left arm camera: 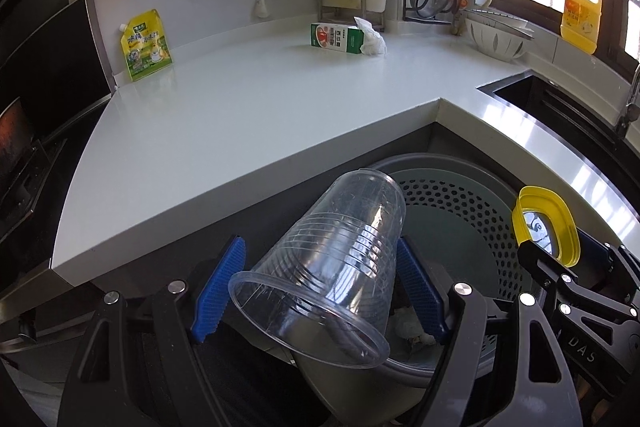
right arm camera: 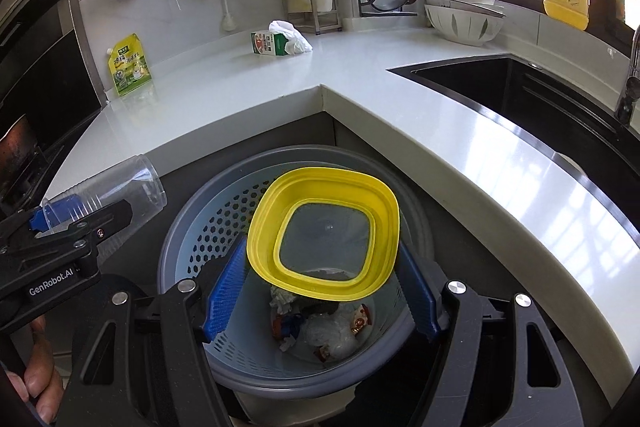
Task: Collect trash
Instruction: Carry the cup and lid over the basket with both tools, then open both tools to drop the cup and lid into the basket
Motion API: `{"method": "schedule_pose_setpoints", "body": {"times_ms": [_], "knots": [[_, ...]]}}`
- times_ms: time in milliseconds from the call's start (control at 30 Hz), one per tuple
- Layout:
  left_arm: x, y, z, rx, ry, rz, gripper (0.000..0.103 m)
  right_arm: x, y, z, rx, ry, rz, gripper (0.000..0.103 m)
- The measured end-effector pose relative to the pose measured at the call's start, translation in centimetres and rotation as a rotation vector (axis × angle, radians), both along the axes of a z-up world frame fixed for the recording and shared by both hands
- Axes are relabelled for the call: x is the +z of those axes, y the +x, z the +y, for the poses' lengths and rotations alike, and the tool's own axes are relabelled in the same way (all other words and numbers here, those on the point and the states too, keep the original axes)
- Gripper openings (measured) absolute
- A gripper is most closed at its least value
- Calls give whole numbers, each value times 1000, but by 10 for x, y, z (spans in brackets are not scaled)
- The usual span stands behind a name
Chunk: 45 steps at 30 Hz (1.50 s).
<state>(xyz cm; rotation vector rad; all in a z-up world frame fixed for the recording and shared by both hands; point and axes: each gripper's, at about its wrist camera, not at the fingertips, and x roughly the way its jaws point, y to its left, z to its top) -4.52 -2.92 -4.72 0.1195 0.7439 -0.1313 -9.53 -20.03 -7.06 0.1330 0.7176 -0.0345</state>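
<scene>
The left gripper (left arm camera: 320, 291) clamped a ribbed clear plastic cup (left arm camera: 332, 259) between its blue textured fingers (left arm camera: 218, 291). The right gripper (right arm camera: 320, 279) pinched a yellow-rimmed square lid (right arm camera: 324, 231) above the perforated grey round bin (right arm camera: 208, 227).

Bin (right arm camera: 256, 211) sitting below counter (right arm camera: 248, 99) corner; carton (right arm camera: 270, 44) lying on counter behind, pouch (right arm camera: 129, 65) standing left, sink (right arm camera: 500, 87) lying right.

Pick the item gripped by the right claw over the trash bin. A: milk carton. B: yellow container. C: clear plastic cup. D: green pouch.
B: the right claw grips the yellow container above the trash bin, while the clear plastic cup sits in the left claw.
</scene>
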Motion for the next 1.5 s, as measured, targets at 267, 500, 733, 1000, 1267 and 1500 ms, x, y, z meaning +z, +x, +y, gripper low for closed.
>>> {"method": "schedule_pose_setpoints", "body": {"times_ms": [267, 500, 733, 1000, 1267, 1500], "knots": [[-13, 6, -3, 13, 5, 29, 75, -12, 7, 1, -10, -36, 16, 68], [-29, 16, -8, 6, 2, 81, 75, -22, 15, -2, -14, -49, 38, 68], [-43, 26, -12, -2, -2, 135, 75, -27, 21, -3, -4, -48, 44, 68], [-50, 28, -13, -8, -3, 154, 75, -35, 24, -3, 15, -46, 61, 68], [-52, 29, -14, -14, -7, 161, 76, -35, 23, -5, 16, -46, 53, 69], [-50, 26, -13, -11, -14, 157, 77, -33, 22, -3, 24, -45, 53, 69]]}}
